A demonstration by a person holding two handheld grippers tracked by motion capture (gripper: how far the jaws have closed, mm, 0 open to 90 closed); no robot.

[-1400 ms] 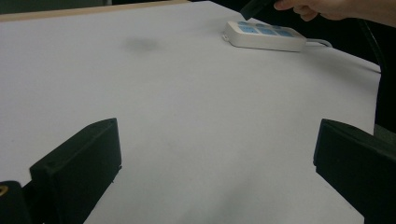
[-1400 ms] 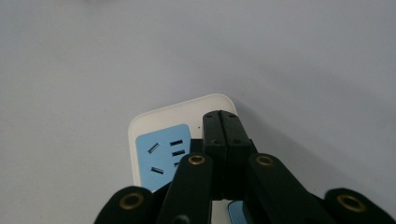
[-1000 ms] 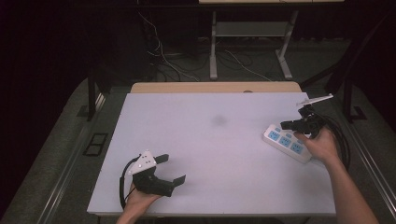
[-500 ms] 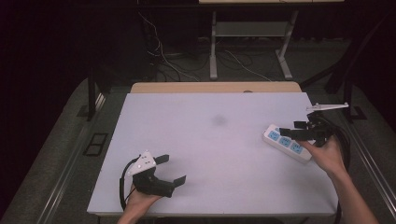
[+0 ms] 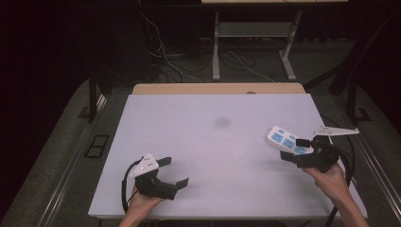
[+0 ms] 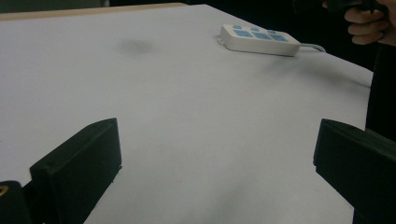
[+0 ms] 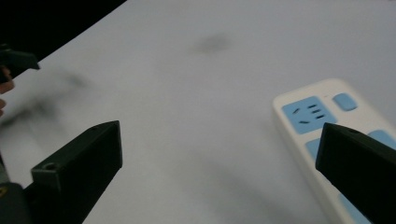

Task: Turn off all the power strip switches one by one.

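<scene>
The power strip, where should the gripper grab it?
Probably across the power strip's narrow width, near its near end, with the open right gripper coming down from above. It lies flat on the table, long and slim, so its long sides suit the jaws.

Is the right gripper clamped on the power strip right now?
No: in the right gripper view the right gripper stands wide open, with the power strip lying flat on the table beside one jaw.
</scene>
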